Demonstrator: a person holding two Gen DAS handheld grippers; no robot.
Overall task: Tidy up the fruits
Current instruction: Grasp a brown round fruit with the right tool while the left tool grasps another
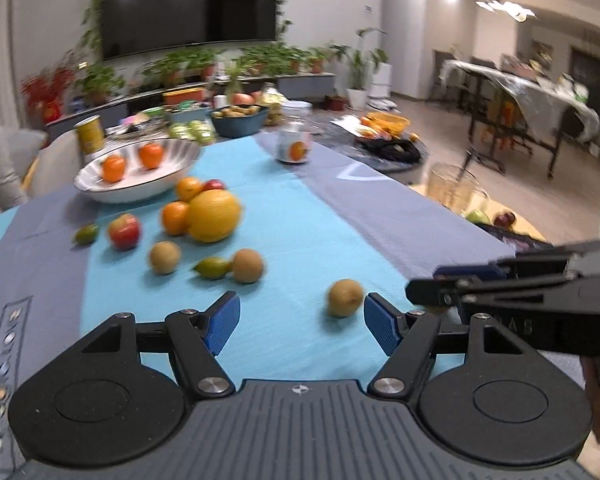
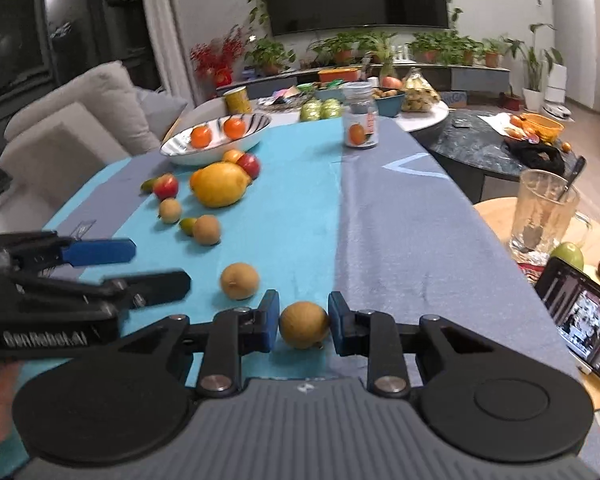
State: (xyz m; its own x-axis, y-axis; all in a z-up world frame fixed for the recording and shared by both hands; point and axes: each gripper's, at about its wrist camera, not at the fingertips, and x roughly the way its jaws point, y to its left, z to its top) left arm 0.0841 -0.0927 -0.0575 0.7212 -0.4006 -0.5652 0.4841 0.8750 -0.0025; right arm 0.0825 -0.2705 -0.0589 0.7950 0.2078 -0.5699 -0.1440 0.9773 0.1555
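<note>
The right gripper (image 2: 303, 325) has its fingers closed against a brown pear (image 2: 304, 324) at the near edge of the tabletop (image 2: 400, 216). The left gripper (image 1: 302, 322) hovers with fingers wide, another pear (image 1: 344, 297) just beyond them. Farther left lies a white bowl (image 1: 100, 184) with two oranges (image 1: 113, 168).

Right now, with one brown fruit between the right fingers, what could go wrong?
The right hand-held gripper brackets a round brown fruit with little contact showing; it may roll or slip out.

The left hand-held gripper, open, is close beside the right one; the two could collide, or knock the other brown fruit nearby.
</note>
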